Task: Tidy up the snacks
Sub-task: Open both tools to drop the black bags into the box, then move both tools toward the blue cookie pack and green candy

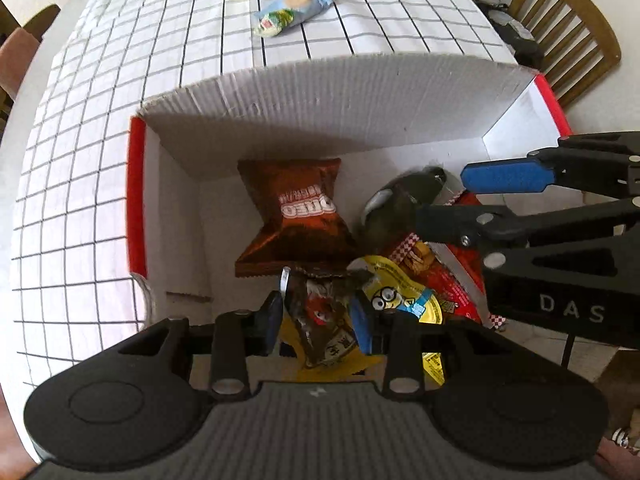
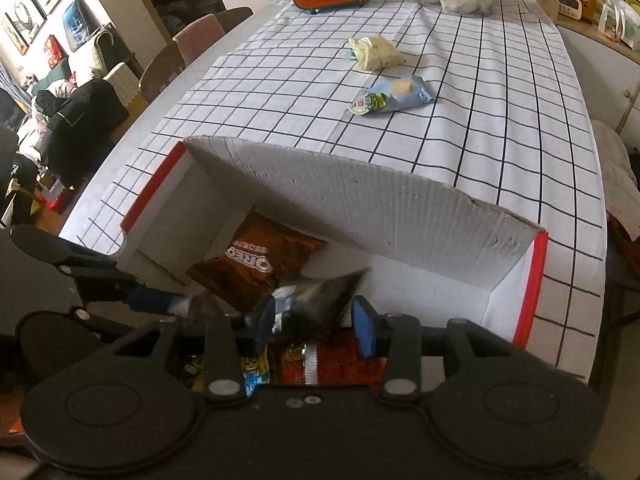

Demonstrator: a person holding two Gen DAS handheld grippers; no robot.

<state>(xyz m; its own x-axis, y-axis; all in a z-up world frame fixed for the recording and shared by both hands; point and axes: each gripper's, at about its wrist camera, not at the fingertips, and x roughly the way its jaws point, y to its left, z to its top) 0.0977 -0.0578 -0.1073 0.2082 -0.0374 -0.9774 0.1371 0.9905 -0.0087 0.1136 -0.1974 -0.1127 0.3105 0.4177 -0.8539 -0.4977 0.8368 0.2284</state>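
Most snacks sit in the box (image 1: pixel 320 120); left gripper (image 1: pixel 320 316) clamps a brown pack (image 1: pixel 324 320), right gripper (image 2: pixel 316 320) a dark pack (image 2: pixel 320 300) (two packets (image 2: pixel 394 94) wait far ahead).

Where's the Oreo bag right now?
In both views the Oreo bag lies inside the box, toward its left side by the far wall, just beyond the left gripper.
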